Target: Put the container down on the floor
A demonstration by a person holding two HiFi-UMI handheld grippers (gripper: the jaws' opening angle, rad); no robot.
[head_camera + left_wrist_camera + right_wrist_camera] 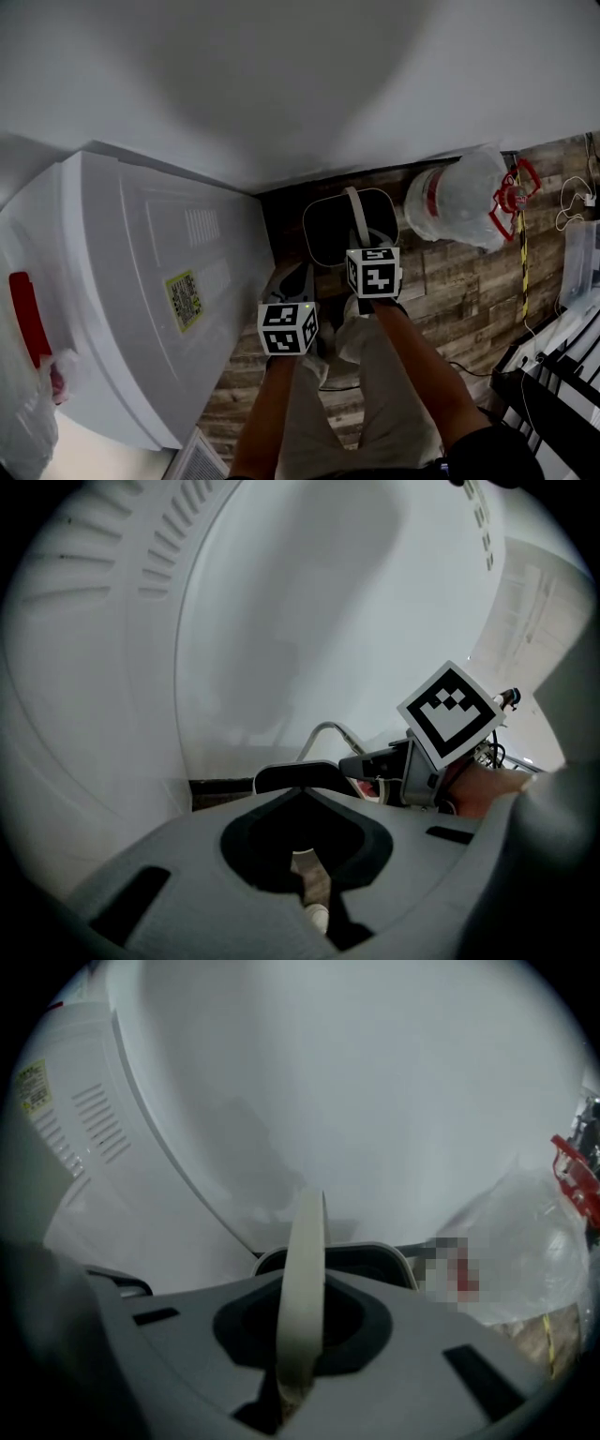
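Note:
The container [328,230] is a dark bin with a pale rim and a white bail handle [356,217]. It is at the foot of the white wall, over the wood plank floor [450,291]. My right gripper [364,246] is shut on that handle, which runs upright between its jaws in the right gripper view as a white strip [305,1288] above the rim [380,1255]. I cannot tell whether the bin touches the floor. My left gripper [302,279] hangs just to its left, shut on nothing. The left gripper view shows the bin [295,775] ahead.
A large white appliance [141,281] fills the left side, close to the bin. To the right stands a big clear water bottle [464,197] with a red fitting [514,192]. A black rack [553,375] and cables sit at the far right. My legs are below the grippers.

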